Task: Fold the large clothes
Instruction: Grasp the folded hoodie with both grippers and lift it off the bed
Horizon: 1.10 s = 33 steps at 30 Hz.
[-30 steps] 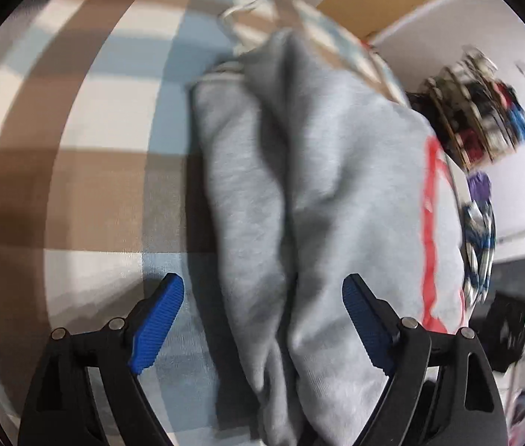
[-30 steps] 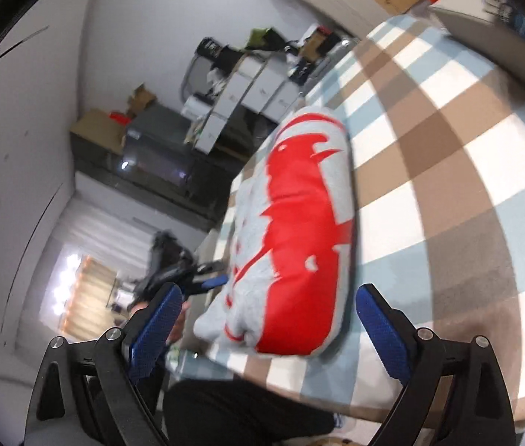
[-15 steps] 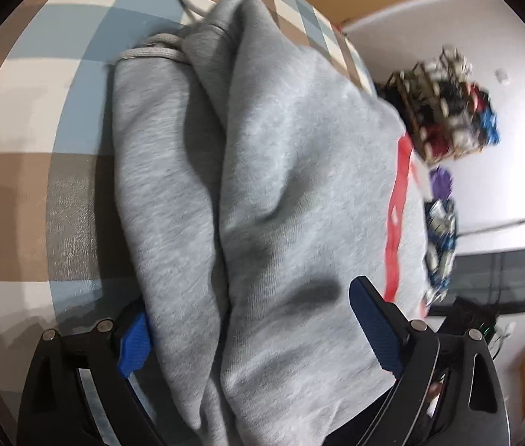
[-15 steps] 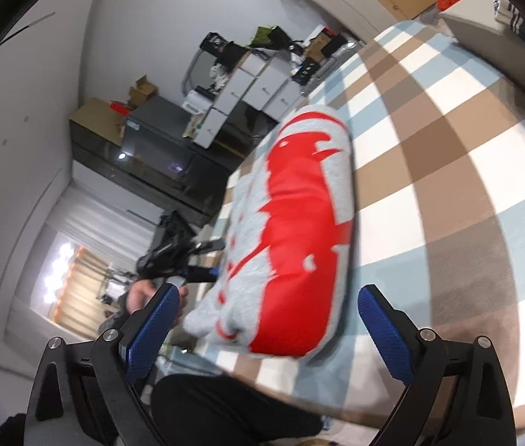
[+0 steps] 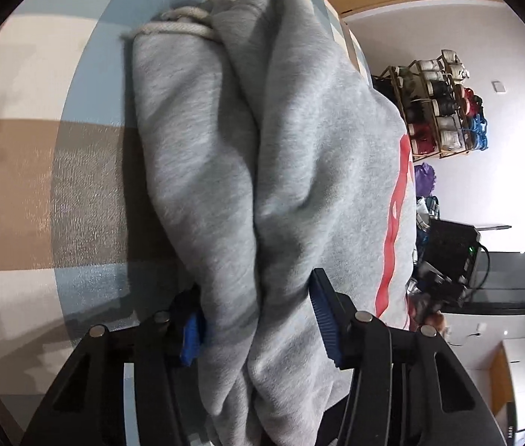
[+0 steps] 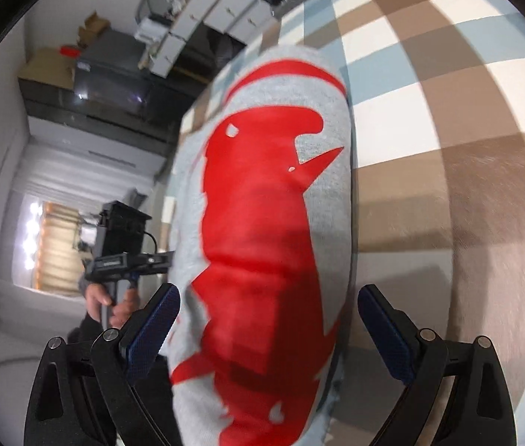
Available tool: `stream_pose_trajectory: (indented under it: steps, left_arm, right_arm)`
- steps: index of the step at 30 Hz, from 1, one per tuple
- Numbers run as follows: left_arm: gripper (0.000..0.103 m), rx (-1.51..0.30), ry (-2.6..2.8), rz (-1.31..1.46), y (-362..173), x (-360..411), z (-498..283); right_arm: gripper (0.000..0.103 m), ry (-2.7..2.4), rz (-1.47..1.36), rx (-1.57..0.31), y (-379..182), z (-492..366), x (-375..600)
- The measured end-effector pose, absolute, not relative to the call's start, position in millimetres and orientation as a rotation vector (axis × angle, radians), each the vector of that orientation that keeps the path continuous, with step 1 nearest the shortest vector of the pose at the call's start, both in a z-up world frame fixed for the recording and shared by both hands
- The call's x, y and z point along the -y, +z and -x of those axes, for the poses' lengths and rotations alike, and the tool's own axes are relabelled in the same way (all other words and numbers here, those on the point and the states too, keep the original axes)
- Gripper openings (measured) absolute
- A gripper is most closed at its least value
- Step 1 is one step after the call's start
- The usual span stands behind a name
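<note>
Left gripper (image 5: 258,319) is closing on the near end of the folded grey hoodie (image 5: 262,156); a second ago its jaws stood wide with the cloth loose between them, and now the pads pinch the bunched layers. Right gripper (image 6: 266,330) has swung in from well apart and straddles the red-printed end, jaws wide, not gripping. Hoodie lies as a thick bundle along one edge of the checked bed cover (image 6: 448,119). Judgement: folds are made; both ends are being taken to lift or shift the bundle.
</note>
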State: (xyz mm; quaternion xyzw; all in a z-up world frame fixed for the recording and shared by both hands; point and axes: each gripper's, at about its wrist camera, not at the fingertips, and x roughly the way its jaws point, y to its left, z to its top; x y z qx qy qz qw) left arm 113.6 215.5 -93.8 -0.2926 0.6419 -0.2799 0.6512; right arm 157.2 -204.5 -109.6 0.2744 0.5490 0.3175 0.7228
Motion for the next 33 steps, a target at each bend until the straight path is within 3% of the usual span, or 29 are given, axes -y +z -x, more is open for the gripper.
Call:
stream_pose_trajectory:
  steps: [6, 10, 15, 16, 17, 20, 22, 33]
  left_arm:
    - [0.048, -1.545, -0.662, 0.665, -93, -219, -121]
    - [0.071, -1.593, -0.71, 0.638, -88, -207, -124]
    - [0.073, -1.589, -0.73, 0.503, -78, -192, -118]
    - [0.071, -1.581, -0.733, 0.479, -76, -191, -116]
    - [0.053, -1.582, -0.733, 0.457, -76, -187, -117]
    - [0.039, -1.554, -0.72, 0.325, -69, -176, -115]
    - [0.035, -1.527, -0.714, 0.306, -62, -171, -111]
    - [0.034, -1.505, -0.772, 0.281, -57, -156, -87]
  right_arm:
    - [0.099, 0.755, -0.693, -1.304, -128, -169, 196]
    - [0.098, 0.798, -0.692, -1.357, -137, -173, 191]
    - [0.097, 0.836, -0.626, -1.345, -136, -177, 183]
    - [0.097, 0.846, -0.624, -1.328, -136, -175, 183]
    - [0.095, 0.851, -0.615, -1.314, -135, -175, 185]
    - [0.083, 0.832, -0.595, -1.278, -135, -173, 185]
    - [0.077, 0.832, -0.587, -1.236, -132, -167, 187]
    - [0.078, 0.907, -0.6, -1.215, -134, -130, 206]
